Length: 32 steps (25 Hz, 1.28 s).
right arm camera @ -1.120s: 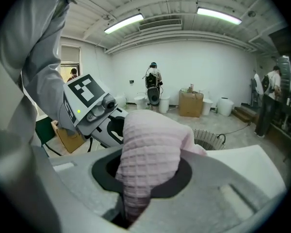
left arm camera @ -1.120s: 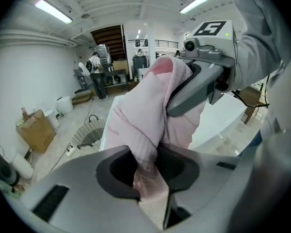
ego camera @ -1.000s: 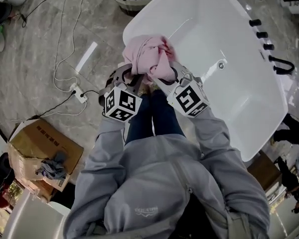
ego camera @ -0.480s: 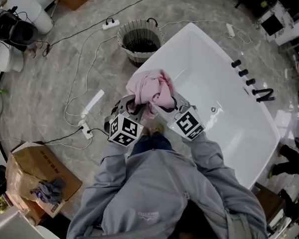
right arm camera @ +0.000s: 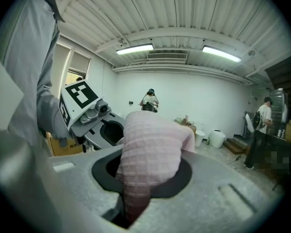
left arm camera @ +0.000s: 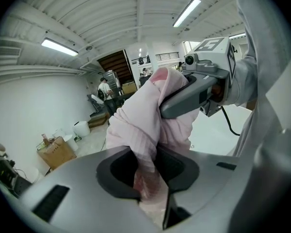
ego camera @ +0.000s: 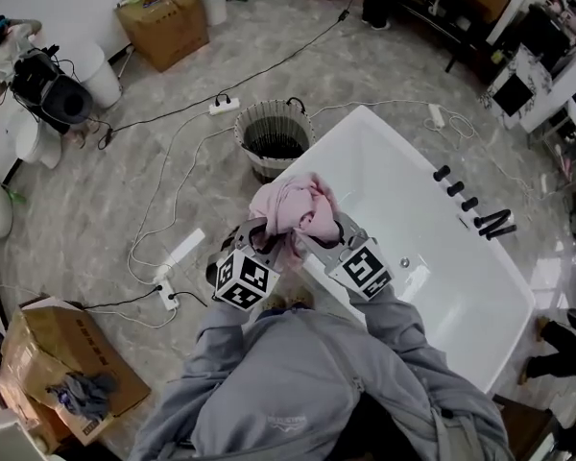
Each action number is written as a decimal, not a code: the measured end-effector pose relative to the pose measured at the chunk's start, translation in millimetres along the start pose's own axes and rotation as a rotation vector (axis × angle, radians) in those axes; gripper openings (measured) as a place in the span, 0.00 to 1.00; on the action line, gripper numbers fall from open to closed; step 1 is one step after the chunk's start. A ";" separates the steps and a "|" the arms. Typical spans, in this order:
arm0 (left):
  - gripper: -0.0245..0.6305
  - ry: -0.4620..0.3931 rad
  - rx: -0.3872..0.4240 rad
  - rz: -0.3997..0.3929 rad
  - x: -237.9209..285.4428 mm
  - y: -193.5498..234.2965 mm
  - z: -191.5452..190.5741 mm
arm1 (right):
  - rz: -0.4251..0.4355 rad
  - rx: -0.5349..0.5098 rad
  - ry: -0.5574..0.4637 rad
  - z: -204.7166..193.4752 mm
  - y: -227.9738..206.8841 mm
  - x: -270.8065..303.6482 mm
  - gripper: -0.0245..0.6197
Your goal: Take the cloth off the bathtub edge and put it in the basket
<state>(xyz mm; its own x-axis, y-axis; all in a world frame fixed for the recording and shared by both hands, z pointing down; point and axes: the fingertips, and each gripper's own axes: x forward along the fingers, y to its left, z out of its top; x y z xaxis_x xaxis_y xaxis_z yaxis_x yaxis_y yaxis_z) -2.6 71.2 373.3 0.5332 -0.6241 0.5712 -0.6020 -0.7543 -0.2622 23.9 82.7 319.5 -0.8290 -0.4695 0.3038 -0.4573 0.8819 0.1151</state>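
Grey stone floor (ego camera: pixel 96 190) with cables and a power strip (ego camera: pixel 224 106) across it. White bathtub (ego camera: pixel 442 257) on the right. Dark slatted basket (ego camera: pixel 274 140) stands on the floor just beside the tub's far-left end, with nothing visible inside it. Cardboard box (ego camera: pixel 168 22) at far left, another (ego camera: pixel 38 349) at near left with grey rags on it.

Person in a grey sweatshirt (ego camera: pixel 307 392) stands at the tub's left rim, both arms forward.

Cloth (ego camera: pixel 293 209): pink, bunched in one lump, off the rim, held in the air between both grippers, over the tub's left edge, nearer than the basket.

Left gripper (ego camera: pixel 259 241): jaws closed on a fold of cloth; its own view shows fabric pinched in the narrow gap and bulging out beyond.

Right gripper (ego camera: pixel 328 241): jaws likewise clamped on the cloth, with waffle-weave fabric filling the slot and mounding over it.

Grippers sit close together, tips angled toward each other, with the cloth draped over both.
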 end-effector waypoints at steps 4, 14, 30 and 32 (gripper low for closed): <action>0.19 -0.017 -0.015 0.027 -3.7 1.7 14.8 | 0.002 -0.029 -0.026 11.1 -7.4 -8.3 0.16; 0.19 -0.039 -0.025 0.134 -14.4 17.2 29.2 | 0.047 -0.084 -0.107 32.0 -15.6 -6.5 0.16; 0.18 -0.035 -0.081 0.302 -46.5 102.4 16.1 | 0.180 -0.169 -0.203 87.2 -23.7 66.8 0.16; 0.18 -0.039 -0.082 0.309 -48.2 122.3 10.1 | 0.184 -0.173 -0.208 94.8 -27.7 86.3 0.16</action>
<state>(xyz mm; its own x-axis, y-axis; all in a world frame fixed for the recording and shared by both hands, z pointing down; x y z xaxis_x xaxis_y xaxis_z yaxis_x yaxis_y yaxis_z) -95.9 7.0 305.8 0.3393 -0.8294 0.4438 -0.7840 -0.5101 -0.3537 -65.5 13.6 252.9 -0.9488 -0.2848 0.1364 -0.2471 0.9385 0.2410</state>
